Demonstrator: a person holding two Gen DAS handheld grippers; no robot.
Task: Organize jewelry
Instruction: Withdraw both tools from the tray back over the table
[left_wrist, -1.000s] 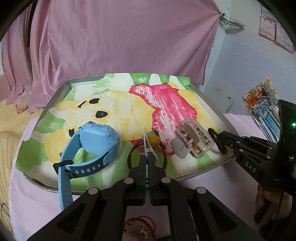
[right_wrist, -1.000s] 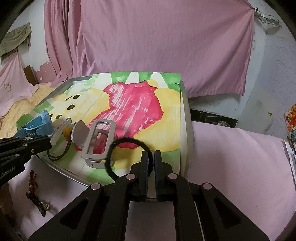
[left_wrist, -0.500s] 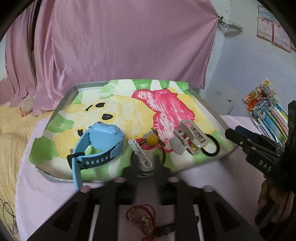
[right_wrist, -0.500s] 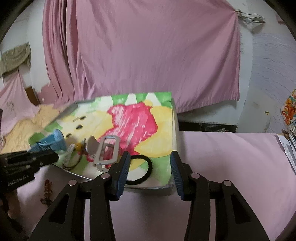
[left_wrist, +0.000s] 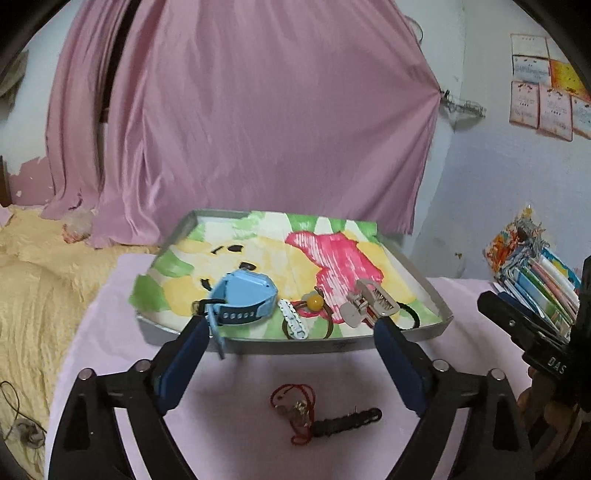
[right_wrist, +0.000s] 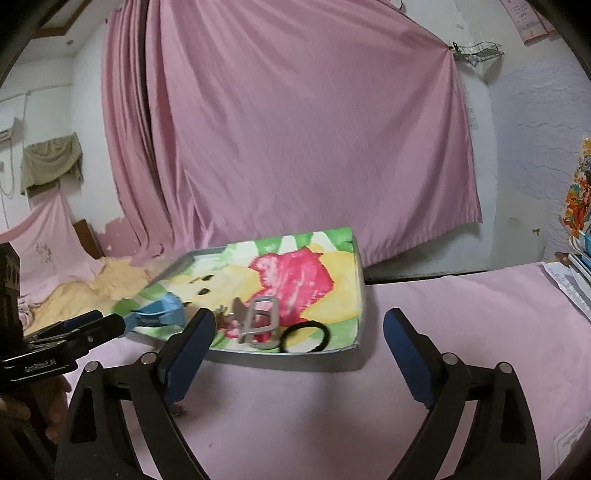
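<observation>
While both grippers hang above the pink cloth near the tray, each is spread wide, holding nothing: left gripper, right gripper. Tray contents, left to right: blue watch, white clip, brown tie with yellow bead, grey claw clip, black hair tie at near right corner. Red-and-black bracelet lies on cloth, outside tray, between left fingers.
</observation>
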